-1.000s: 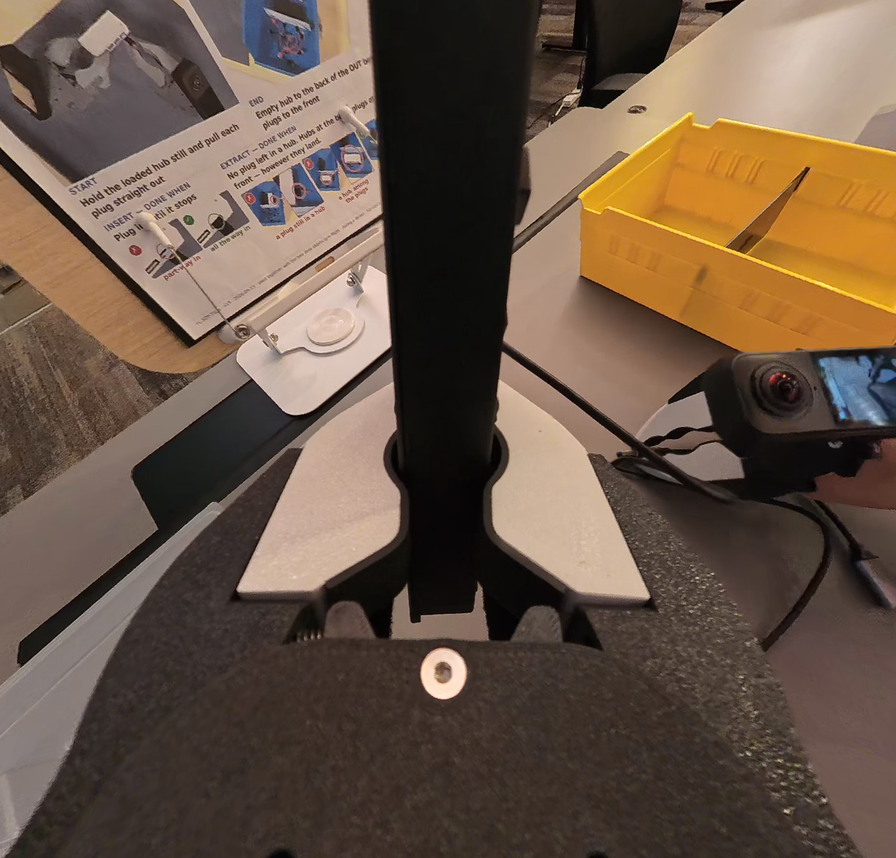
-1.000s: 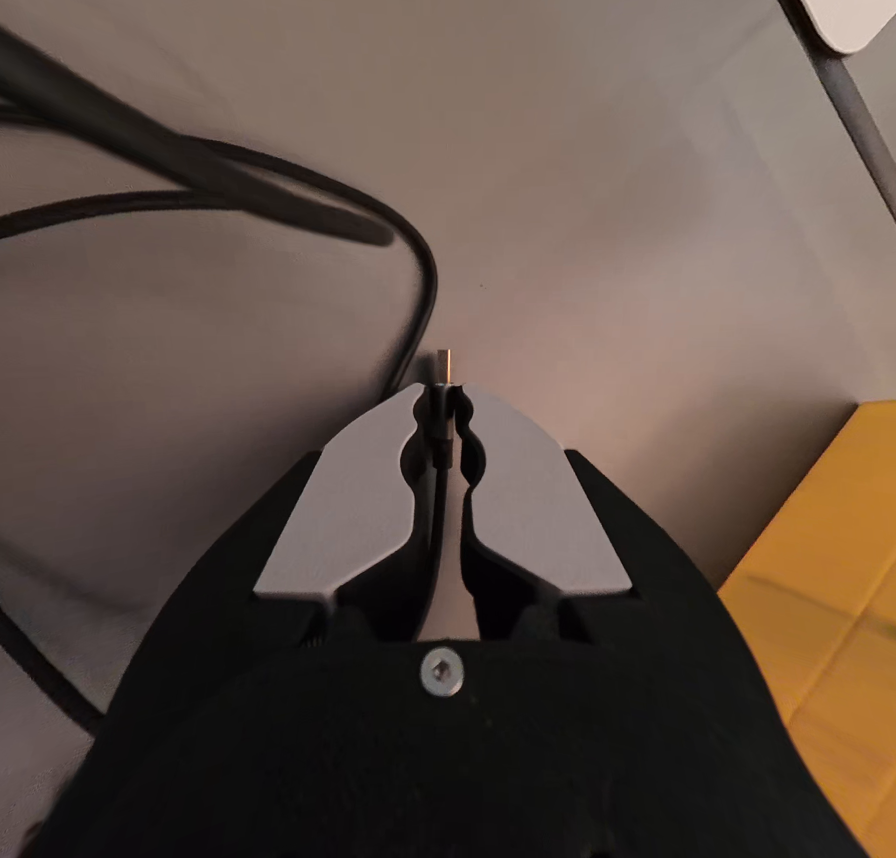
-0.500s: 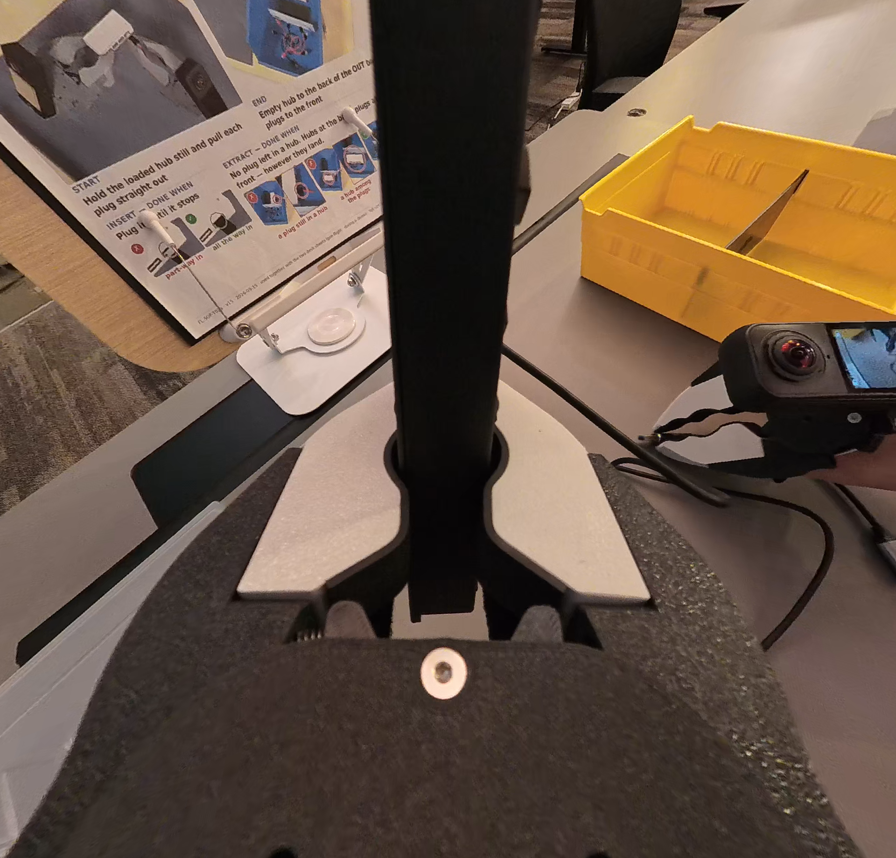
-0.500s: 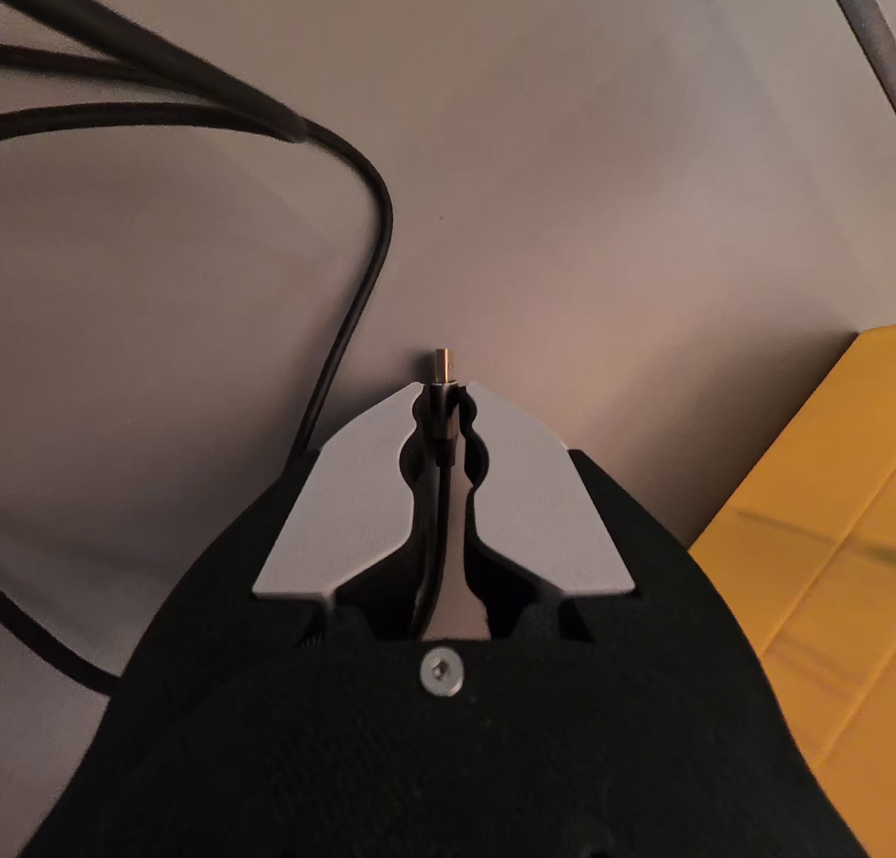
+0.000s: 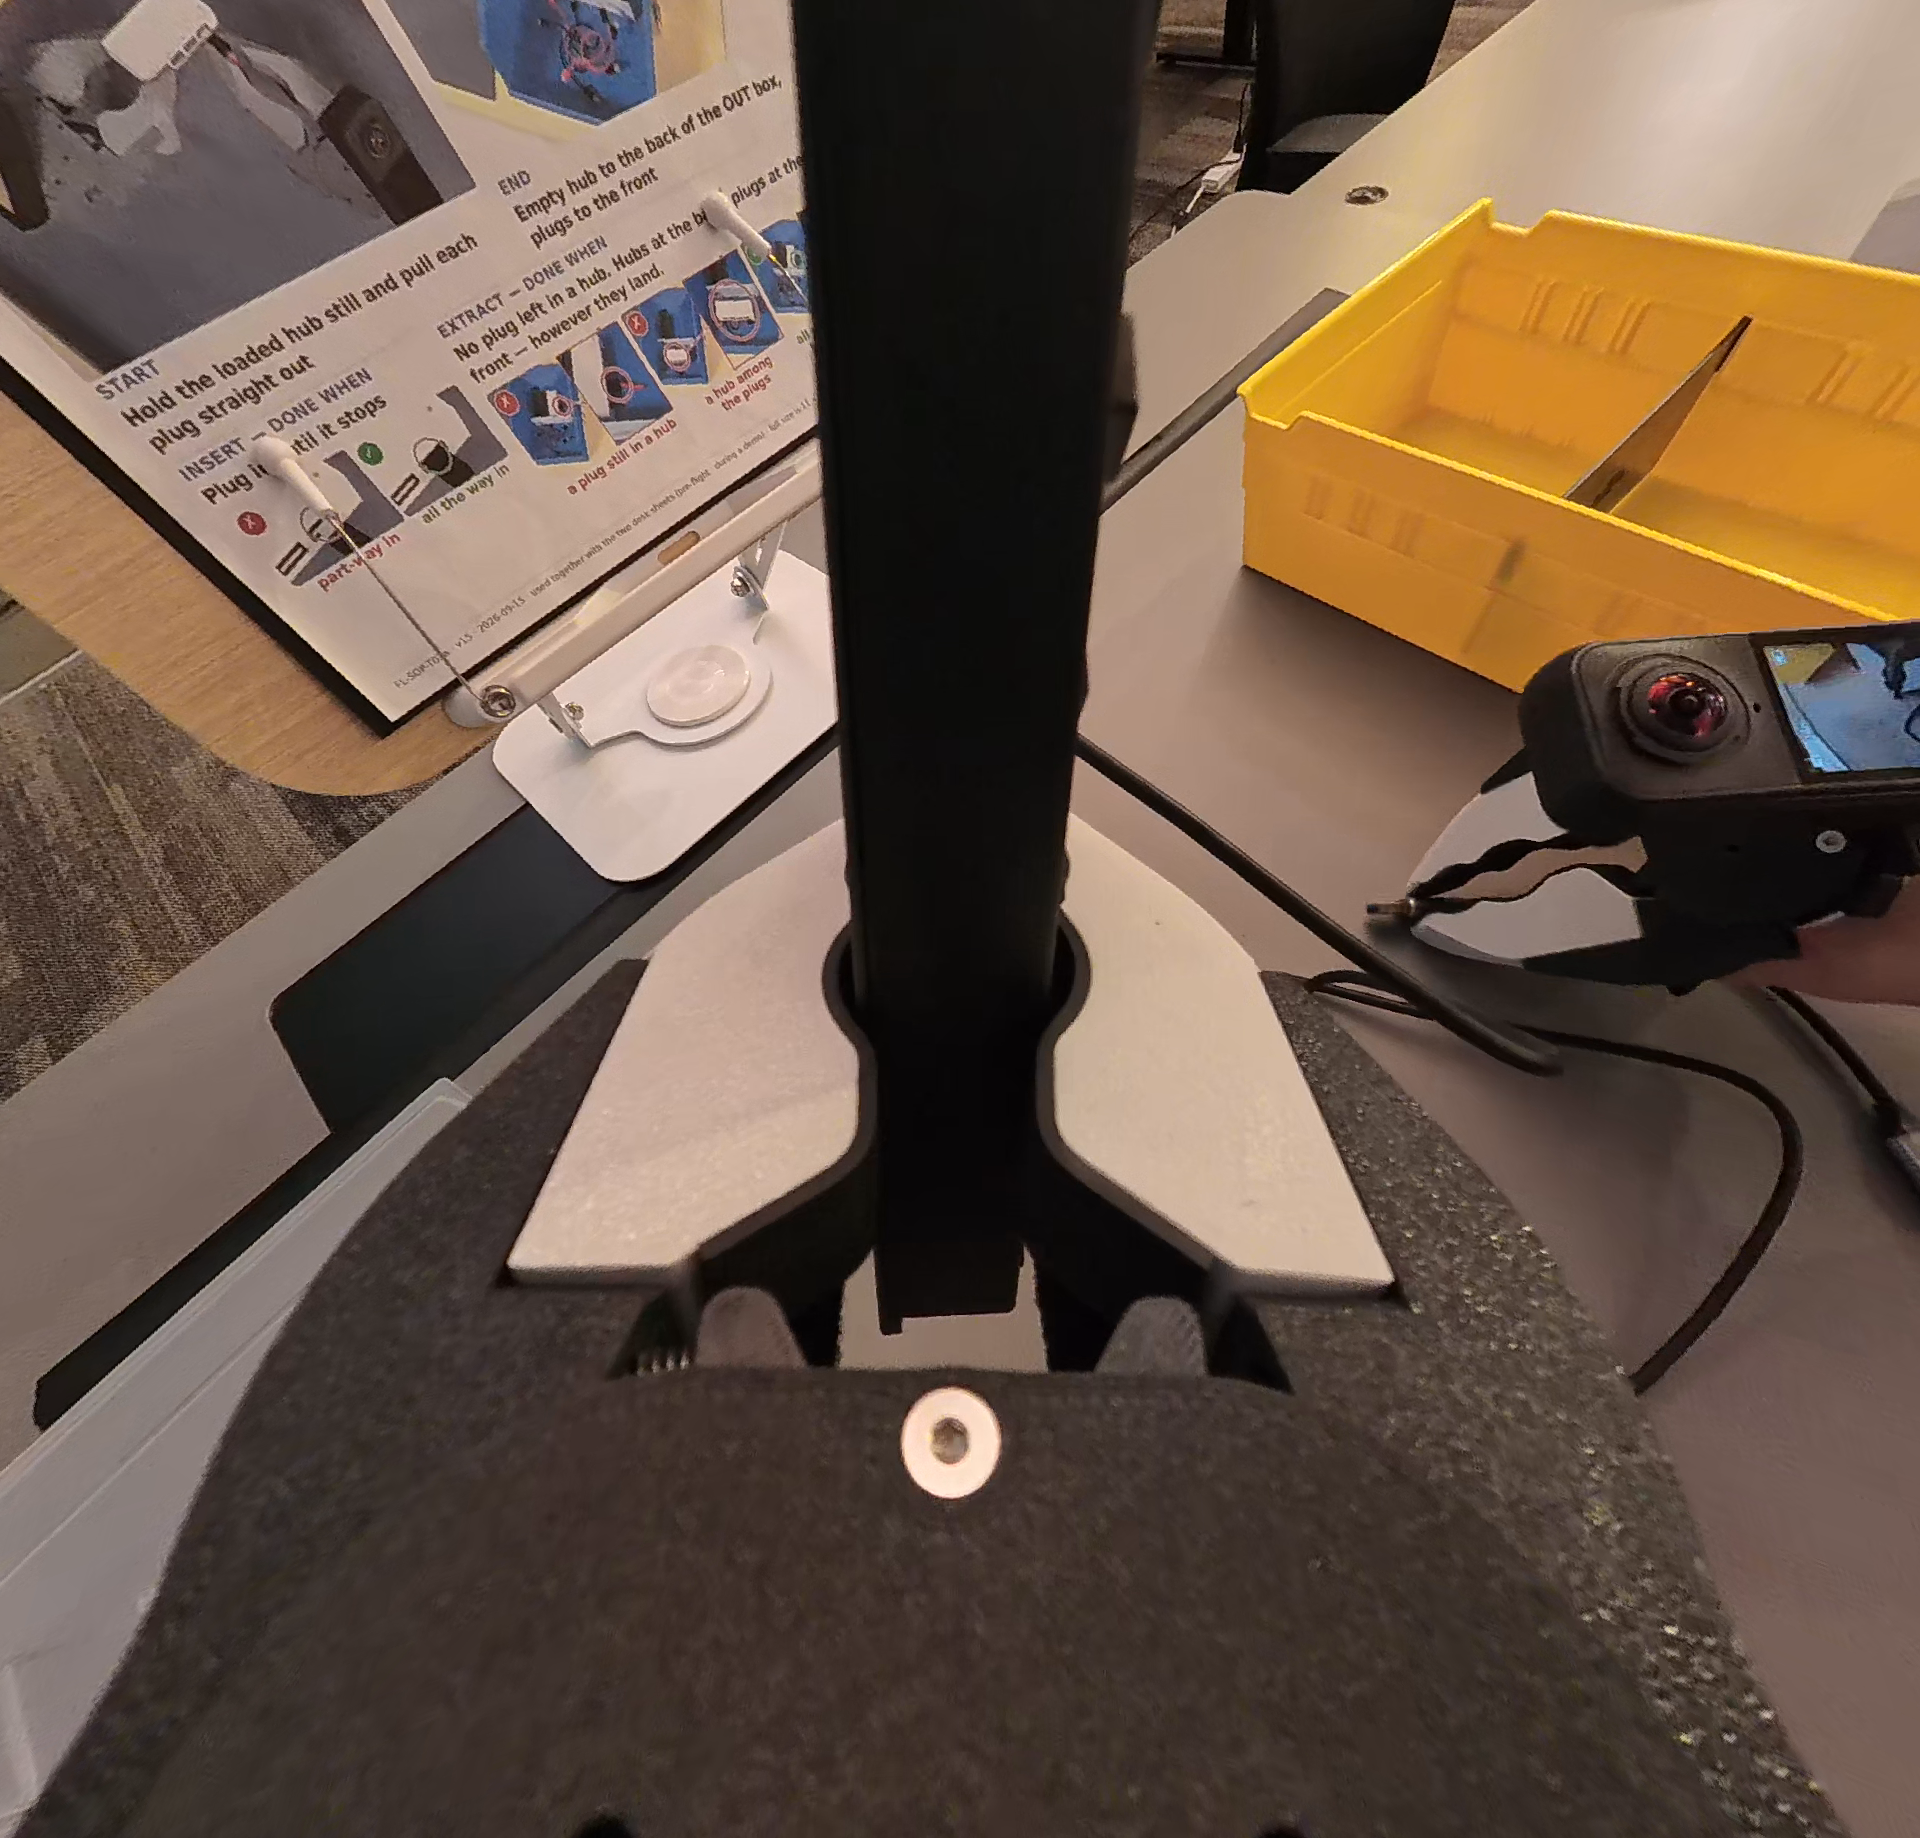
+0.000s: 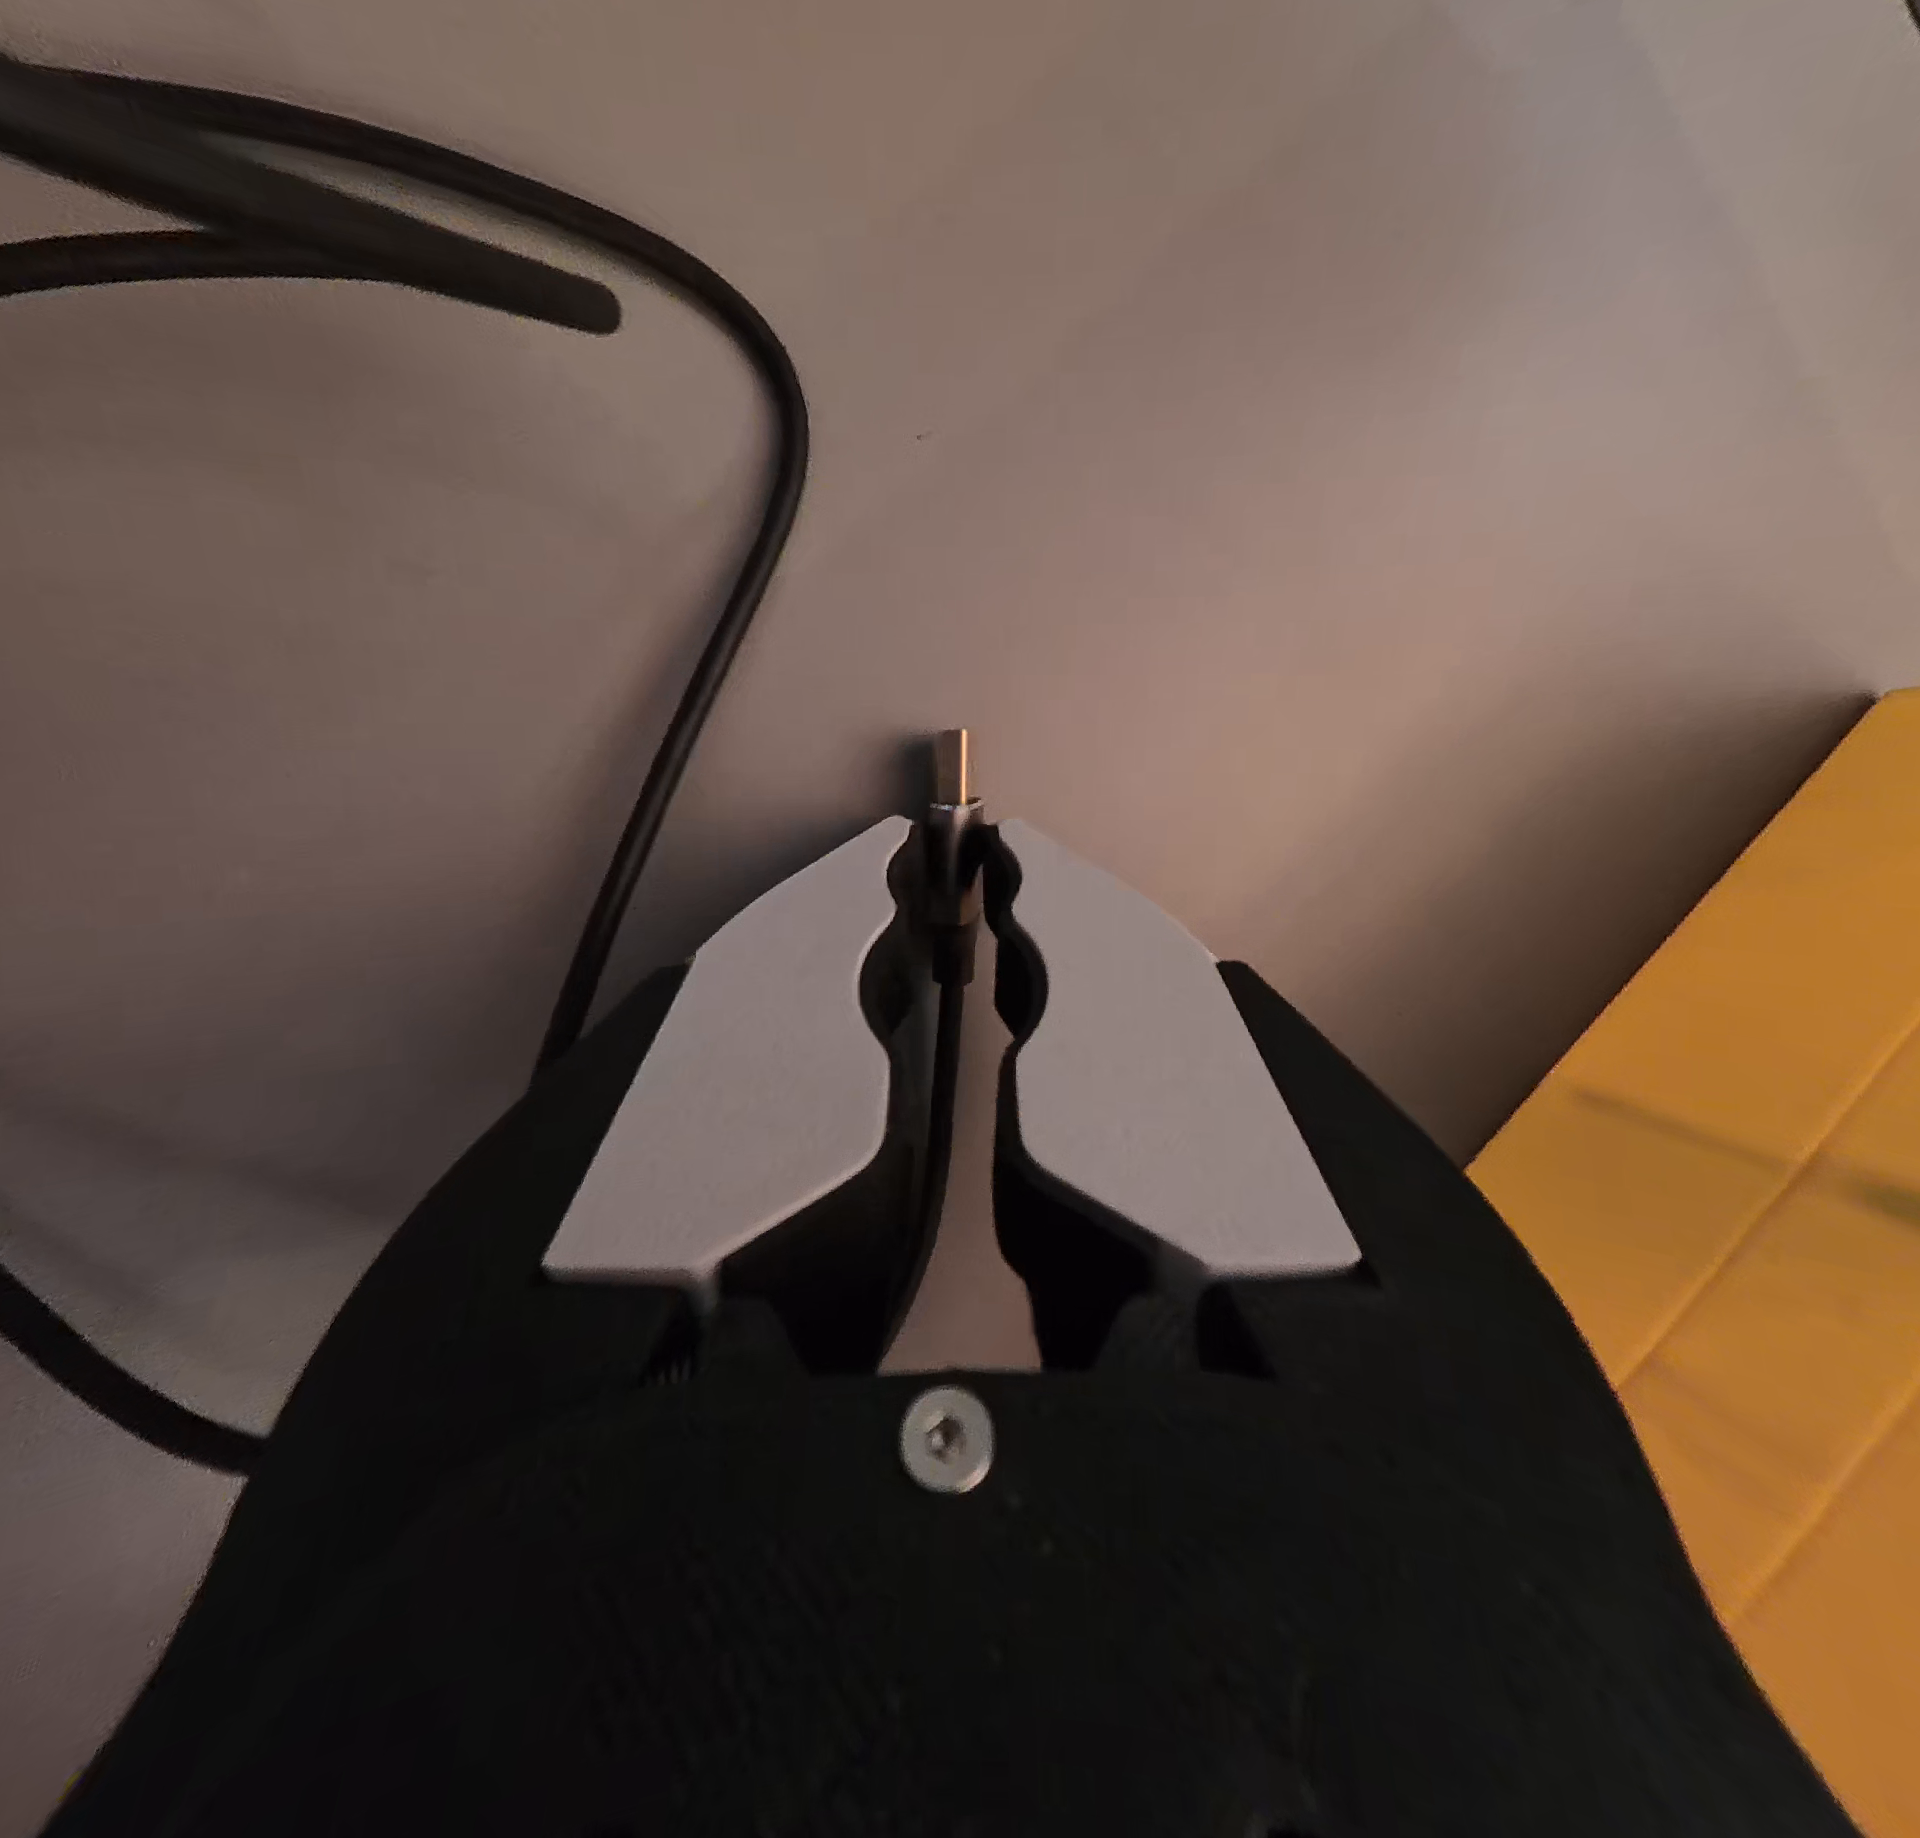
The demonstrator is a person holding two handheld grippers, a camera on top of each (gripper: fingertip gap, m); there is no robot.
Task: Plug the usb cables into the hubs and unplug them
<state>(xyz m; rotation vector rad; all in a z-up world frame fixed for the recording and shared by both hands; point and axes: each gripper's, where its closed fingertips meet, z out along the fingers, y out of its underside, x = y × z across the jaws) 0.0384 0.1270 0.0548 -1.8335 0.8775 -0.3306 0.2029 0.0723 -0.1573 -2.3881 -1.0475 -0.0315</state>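
In right gripper [image 6: 951, 832]: usb plug [image 6: 954, 780]; left gripper [image 5: 956, 967] clamps hub [image 5: 961, 438]

Even, bright indoor light with wide-angle edge bending on the left; dim, warm, softly blurred tabletop [image 6: 1247, 334] on the right.

Left wrist view faces across table [image 5: 1299, 749], right looks closely down, both catching yellow bin [image 5: 1455, 500].

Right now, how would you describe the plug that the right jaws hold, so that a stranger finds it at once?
Start at the yellow bin on the grey table; just in front of it is the right gripper. Pinched at its very tip is the USB plug. Unlike the loose black cables lying nearby, it ends in a short bare metal tip pointing forward.
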